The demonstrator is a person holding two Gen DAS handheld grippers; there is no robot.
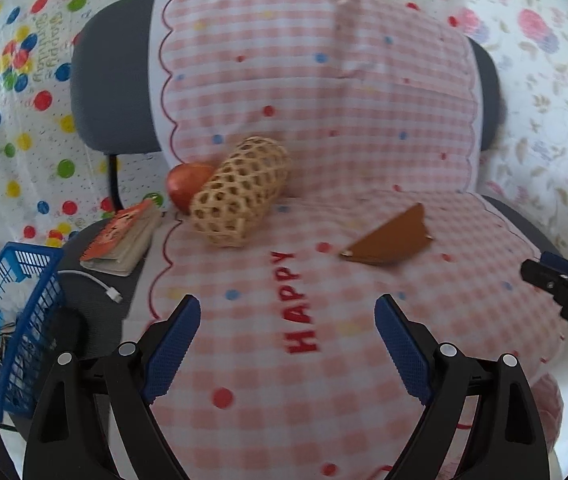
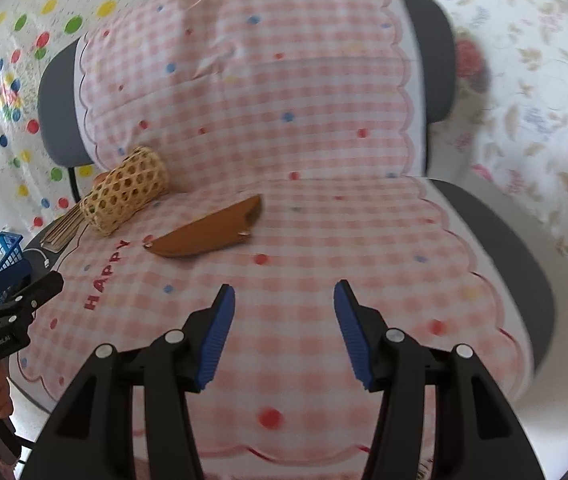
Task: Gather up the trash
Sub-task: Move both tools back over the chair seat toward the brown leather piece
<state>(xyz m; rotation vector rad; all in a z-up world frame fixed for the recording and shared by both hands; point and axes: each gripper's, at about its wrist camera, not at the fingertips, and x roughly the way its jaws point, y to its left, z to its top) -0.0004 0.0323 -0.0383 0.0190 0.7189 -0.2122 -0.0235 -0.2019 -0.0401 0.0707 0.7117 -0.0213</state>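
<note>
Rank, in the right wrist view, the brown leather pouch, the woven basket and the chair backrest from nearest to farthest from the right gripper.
From the right gripper, jaws open:
1. Brown leather pouch, ahead and left on the seat.
2. Woven basket, farther left, lying on its side.
3. Chair backrest, upright behind the seat.

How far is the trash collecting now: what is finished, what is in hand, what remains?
Done: some things already lie in the blue basket. In hand: nothing; left gripper and right gripper are open and empty. Left: woven tube, brown pouch, red fruit, booklet and white cable lie on the chair.
</note>
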